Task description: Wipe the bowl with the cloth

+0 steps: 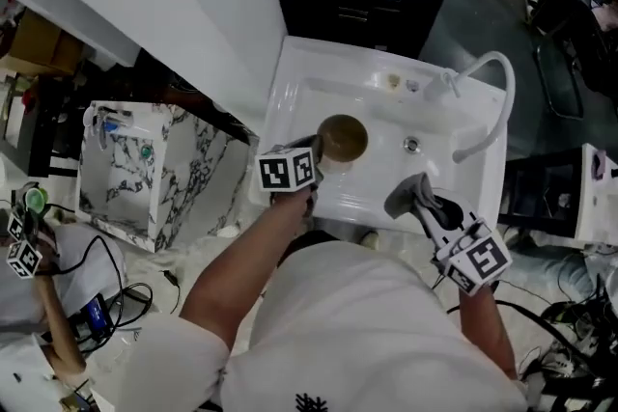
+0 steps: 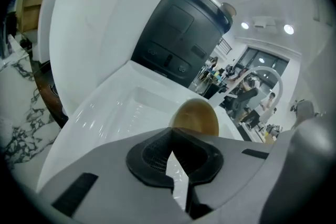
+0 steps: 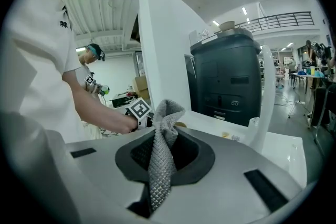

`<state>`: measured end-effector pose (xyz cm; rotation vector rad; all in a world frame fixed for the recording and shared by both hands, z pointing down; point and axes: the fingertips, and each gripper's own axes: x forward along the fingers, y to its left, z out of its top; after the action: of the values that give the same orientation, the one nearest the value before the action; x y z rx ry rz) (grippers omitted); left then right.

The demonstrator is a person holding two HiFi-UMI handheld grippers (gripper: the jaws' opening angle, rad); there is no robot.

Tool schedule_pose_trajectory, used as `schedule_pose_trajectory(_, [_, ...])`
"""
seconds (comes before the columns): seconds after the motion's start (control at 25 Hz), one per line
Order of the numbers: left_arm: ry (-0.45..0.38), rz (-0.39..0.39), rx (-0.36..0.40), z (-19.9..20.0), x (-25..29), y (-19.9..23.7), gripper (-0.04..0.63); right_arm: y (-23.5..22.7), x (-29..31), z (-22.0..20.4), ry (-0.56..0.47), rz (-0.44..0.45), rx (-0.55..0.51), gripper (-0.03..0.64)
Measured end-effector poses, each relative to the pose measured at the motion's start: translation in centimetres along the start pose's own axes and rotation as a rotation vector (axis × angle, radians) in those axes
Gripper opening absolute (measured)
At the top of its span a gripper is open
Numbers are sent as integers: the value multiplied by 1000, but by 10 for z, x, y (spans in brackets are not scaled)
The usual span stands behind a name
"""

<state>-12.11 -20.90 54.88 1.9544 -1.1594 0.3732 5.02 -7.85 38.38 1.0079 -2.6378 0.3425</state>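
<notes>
The left claw (image 1: 317,152) is clamped shut on the rim of a round brown bowl (image 1: 343,137). It holds the bowl clear above the basin of a white rectangular sink (image 1: 290,96), near the basin's left wall. In the head view the bowl's open side faces up towards the camera. In the left gripper view it shows as a brown oval standing just past the claw's tips, its lower edge hidden behind them.

The right claw (image 1: 430,212) is closed on a grey textured cloth (image 1: 407,195). In the right gripper view the cloth runs up between the 2 pads and bunches into a folded peak above them. This claw hangs over the sink's near edge, right of the bowl and apart from it; cloth and bowl do not touch.

A curved white faucet (image 1: 492,82) arches over the sink's right side, and a small round metal drain (image 1: 412,145) sits in the basin floor between the bowl and the faucet. Behind the sink stands a tall dark grey cabinet-like unit (image 3: 226,76). To the left of the sink, lower down, is a white box with a black marble pattern (image 1: 145,174).
</notes>
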Motion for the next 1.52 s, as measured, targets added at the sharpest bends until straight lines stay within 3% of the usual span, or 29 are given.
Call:
schedule_pose_trajectory(0.24, [-26, -3, -29, -15, -36, -24, 9, 9, 20, 11, -27, 72, -47, 29])
schedule_pose_trajectory(0.6, [-76, 0, -76, -26, -77, -60, 9, 12, 35, 21, -61, 108, -93, 28])
schedule_pose_trajectory(0.92, [-29, -6, -65, -42, -79, -86, 9, 1, 45, 5, -23, 11, -124, 29])
schedule_pose_trajectory(1.52, [65, -74, -46, -42, -62, -121, 9, -4, 89, -30, 219, -131, -397, 29])
